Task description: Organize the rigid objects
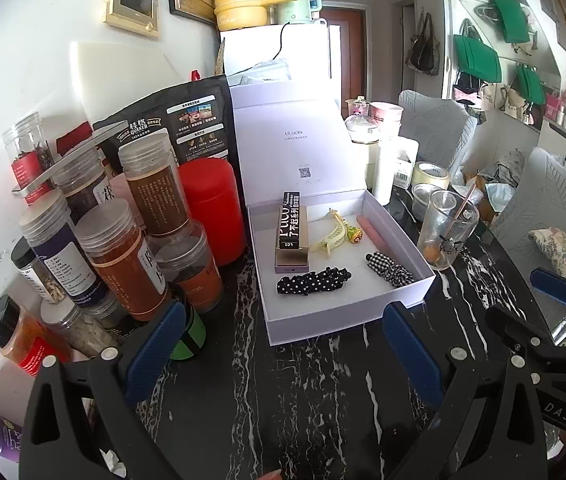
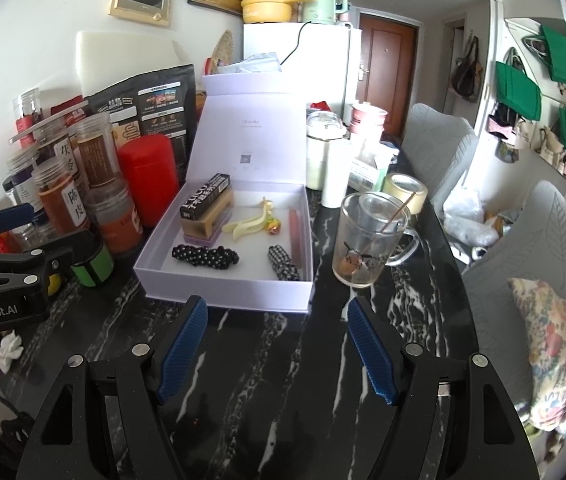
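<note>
A pale lavender box (image 1: 347, 320) (image 2: 223, 292) stands open on the black marble table with its lid up. Inside lie a black printed carton (image 1: 291, 220) (image 2: 205, 200) on a gold box, a yellow claw clip (image 1: 331, 238) (image 2: 249, 224), a polka-dot hair clip (image 1: 313, 280) (image 2: 205, 256), a gingham clip (image 1: 389, 268) (image 2: 283, 262) and a pink stick (image 1: 373, 232) (image 2: 295, 236). My left gripper (image 1: 283, 352) hovers open just short of the box's front wall, with nothing between its fingers. My right gripper (image 2: 279, 354) is likewise open and empty, near the box's front right corner.
Several spice jars (image 1: 123, 256) and a red canister (image 1: 211, 208) crowd the table's left side. A green-and-black roll (image 2: 93, 260) lies by the left gripper. A glass mug (image 2: 363, 240) with a stick stands right of the box, a tape roll (image 2: 405, 190) behind it. Grey chairs sit beyond the table's right edge.
</note>
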